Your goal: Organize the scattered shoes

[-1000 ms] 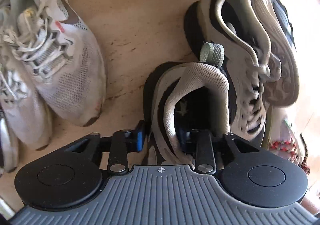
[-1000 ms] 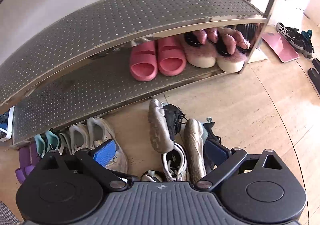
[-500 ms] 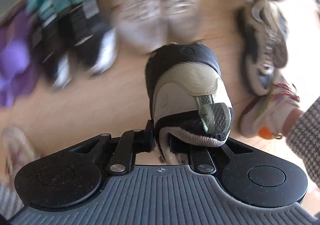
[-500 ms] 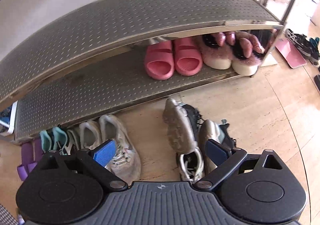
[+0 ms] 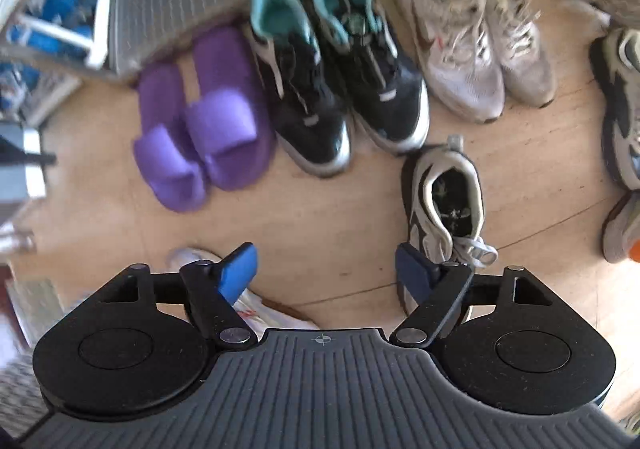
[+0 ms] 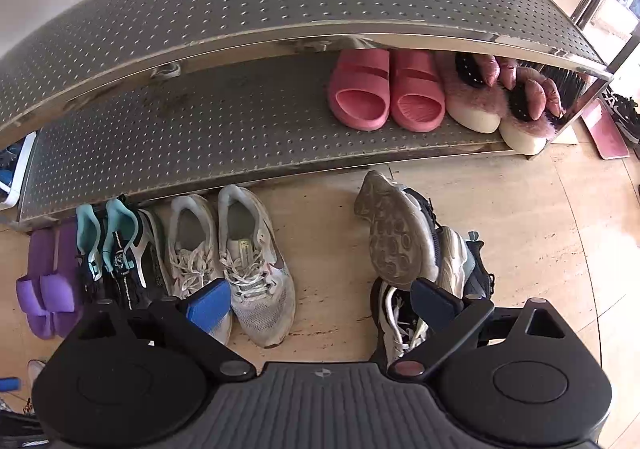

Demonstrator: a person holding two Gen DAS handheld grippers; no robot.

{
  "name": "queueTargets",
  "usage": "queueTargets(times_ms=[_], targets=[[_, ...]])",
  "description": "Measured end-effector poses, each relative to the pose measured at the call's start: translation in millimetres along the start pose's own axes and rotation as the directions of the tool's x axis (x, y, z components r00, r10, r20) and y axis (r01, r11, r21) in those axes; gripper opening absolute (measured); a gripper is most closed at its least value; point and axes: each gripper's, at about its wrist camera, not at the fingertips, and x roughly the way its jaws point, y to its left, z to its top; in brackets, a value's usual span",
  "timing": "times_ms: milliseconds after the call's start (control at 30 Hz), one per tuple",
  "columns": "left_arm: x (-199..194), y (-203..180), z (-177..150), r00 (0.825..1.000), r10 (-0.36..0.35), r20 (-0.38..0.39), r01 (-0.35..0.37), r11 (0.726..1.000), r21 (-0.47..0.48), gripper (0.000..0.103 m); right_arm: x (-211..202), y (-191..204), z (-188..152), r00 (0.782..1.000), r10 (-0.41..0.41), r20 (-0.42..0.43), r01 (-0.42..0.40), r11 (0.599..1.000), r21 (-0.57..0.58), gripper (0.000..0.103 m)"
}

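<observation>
My left gripper (image 5: 324, 265) points straight down at the floor, and its jaws are opening with nothing between them. A grey-and-black sneaker (image 5: 444, 205) is below it, free of the pads, beside the right finger (image 5: 412, 273). Purple slippers (image 5: 200, 121), black-and-teal sneakers (image 5: 344, 81) and white sneakers (image 5: 472, 49) stand in pairs along the rack's foot. My right gripper (image 6: 320, 301) is open and holds nothing, over the floor between the white sneakers (image 6: 240, 261) and a heap of sneakers (image 6: 400, 241).
The metal shoe rack (image 6: 240, 9) has pink slides (image 6: 384, 93) and furry pink slippers (image 6: 492, 105) on its lower shelf. More loose sneakers (image 5: 620, 105) lie at the right edge. A white shoe toe (image 5: 192, 257) shows behind the left finger.
My left gripper lifted the grey-and-black sneaker off the heap, carried it toward the paired shoes while rising, then opened and let it go. The right gripper drifted left along the rack.
</observation>
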Motion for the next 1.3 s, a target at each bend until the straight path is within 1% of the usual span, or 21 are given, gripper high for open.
queueTargets(times_ms=[33, 100, 133, 167, 200, 233, 300, 333, 367, 400, 433, 467, 533, 600, 633, 767, 933, 1033, 1167, 1233, 1300], targets=[[-6, -1, 4, 0.999, -0.026, 0.026, 0.026, 1.000, 0.013, 0.085, -1, 2, -1, 1.000, 0.018, -0.005, -0.018, 1.000, 0.014, 0.096], [-8, -8, 10, 0.995, -0.072, 0.076, 0.069, 0.997, 0.036, 0.085, -13, 2, -9, 0.994, 0.105, -0.015, -0.103, 0.989, 0.102, 0.096], [-7, -13, 13, 0.988, -0.104, 0.112, 0.099, 0.994, 0.049, 0.085, -20, 1, -13, 0.989, 0.149, -0.015, -0.145, 0.978, 0.149, 0.096], [-6, -17, 16, 0.984, -0.125, 0.127, 0.119, 0.991, 0.056, 0.085, -29, -2, -21, 0.979, 0.202, 0.000, -0.198, 0.958, 0.207, 0.097], [-5, -19, 17, 0.984, -0.129, 0.124, 0.123, 0.991, 0.056, 0.085, -42, -2, -34, 0.965, 0.261, 0.036, -0.261, 0.927, 0.268, 0.099], [-7, -23, 20, 0.980, -0.153, 0.124, 0.144, 0.987, 0.075, 0.085, -48, 1, -45, 0.956, 0.284, 0.074, -0.293, 0.913, 0.283, 0.101], [-10, -31, 27, 0.969, -0.212, 0.126, 0.197, 0.973, 0.122, 0.086, -57, 7, -66, 0.937, 0.318, 0.145, -0.347, 0.889, 0.298, 0.101], [-9, -34, 31, 0.971, -0.197, 0.133, 0.179, 0.974, 0.135, 0.087, -48, 14, -69, 0.939, 0.313, 0.141, -0.341, 0.898, 0.279, 0.101], [-9, -37, 34, 0.975, -0.171, 0.142, 0.151, 0.978, 0.145, 0.087, -33, 22, -66, 0.950, 0.296, 0.099, -0.312, 0.915, 0.255, 0.101], [-6, -39, 37, 0.979, -0.142, 0.143, 0.121, 0.982, 0.145, 0.087, -17, 29, -63, 0.963, 0.266, 0.051, -0.271, 0.935, 0.228, 0.100], [-3, -41, 40, 0.984, -0.110, 0.141, 0.091, 0.986, 0.139, 0.087, 0, 37, -57, 0.976, 0.217, -0.009, -0.211, 0.957, 0.197, 0.096], [-1, -43, 43, 0.986, -0.095, 0.139, 0.076, 0.988, 0.135, 0.087, 15, 43, -51, 0.985, 0.168, -0.050, -0.158, 0.974, 0.164, 0.095], [1, -45, 46, 0.985, -0.105, 0.134, 0.087, 0.987, 0.134, 0.087, 31, 53, -41, 0.993, 0.101, -0.063, -0.095, 0.991, 0.092, 0.095], [1, -45, 48, 0.983, -0.118, 0.141, 0.099, 0.986, 0.136, 0.088, 38, 60, -34, 0.996, 0.060, -0.063, -0.058, 0.997, 0.048, 0.096], [1, -45, 49, 0.982, -0.114, 0.150, 0.094, 0.986, 0.139, 0.089, 37, 63, -31, 0.997, 0.059, -0.058, -0.056, 0.997, 0.048, 0.096], [4, -43, 49, 0.984, -0.080, 0.162, 0.057, 0.989, 0.139, 0.089, 29, 66, -24, 0.993, 0.116, -0.040, -0.113, 0.992, 0.052, 0.097], [3, -38, 45, 0.984, -0.082, 0.160, 0.061, 0.989, 0.135, 0.089, 27, 67, -26, 0.994, 0.100, -0.035, -0.099, 0.994, 0.043, 0.098], [3, -38, 40, 0.983, -0.105, 0.148, 0.085, 0.987, 0.133, 0.089, 29, 66, -28, 0.995, 0.097, -0.040, -0.095, 0.994, 0.045, 0.098], [8, -40, 35, 0.987, -0.120, 0.109, 0.105, 0.985, 0.138, 0.089, 33, 67, -31, 0.995, 0.090, -0.050, -0.088, 0.995, 0.042, 0.098], [13, -40, 34, 0.986, -0.150, 0.071, 0.141, 0.982, 0.122, 0.090, 35, 67, -33, 0.994, 0.092, -0.061, -0.090, 0.995, 0.034, 0.098], [18, -39, 35, 0.980, -0.195, 0.024, 0.192, 0.977, 0.092, 0.090, 38, 69, -35, 0.992, 0.095, -0.087, -0.094, 0.995, 0.016, 0.099]])
